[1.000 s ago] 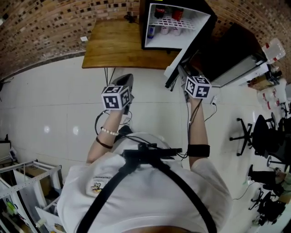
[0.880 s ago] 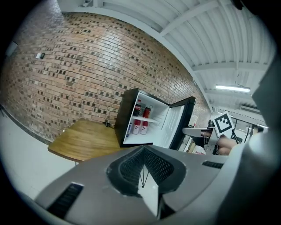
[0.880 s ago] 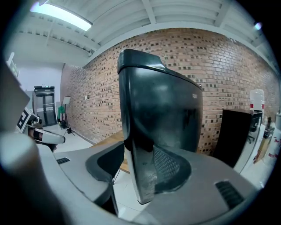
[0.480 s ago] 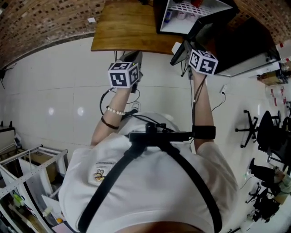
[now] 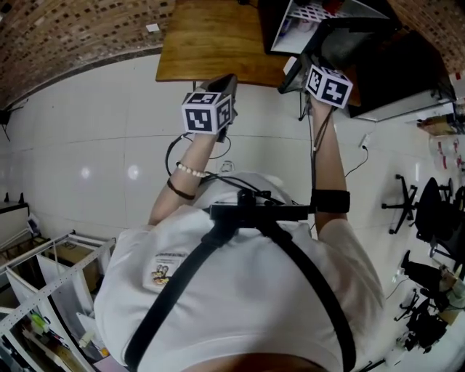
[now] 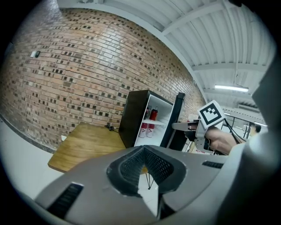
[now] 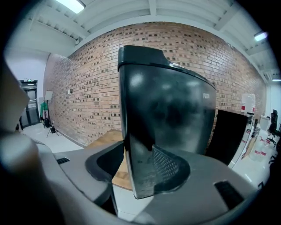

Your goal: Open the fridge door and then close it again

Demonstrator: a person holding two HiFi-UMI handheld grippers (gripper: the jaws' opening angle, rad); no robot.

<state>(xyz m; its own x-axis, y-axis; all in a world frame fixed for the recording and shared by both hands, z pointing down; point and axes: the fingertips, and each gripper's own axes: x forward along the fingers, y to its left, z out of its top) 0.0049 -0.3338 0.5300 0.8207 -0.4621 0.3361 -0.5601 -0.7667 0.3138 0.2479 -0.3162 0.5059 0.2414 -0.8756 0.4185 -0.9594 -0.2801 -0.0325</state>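
On the wooden surface (image 5: 211,43): small black fridge (image 5: 305,14), backed against a brick wall (image 5: 73,36), standing open with white shelves showing.
Inside the fridge: red and red-and-white drink containers (image 6: 144,129) on the shelves.
Fridge door (image 7: 167,110): swung out to the right side of the fridge in the head view, dark glossy panel upright between the right jaws.
Right hand-held gripper (image 7: 140,165): pinching the free edge of the door, one pad on each face.
Left hand-held gripper (image 6: 144,148): pressed together, holding nothing, raised over the white floor (image 5: 94,131) near the surface edge, apart from the fridge.
Wearer: white shirt, black harness straps, both arms stretched forward.
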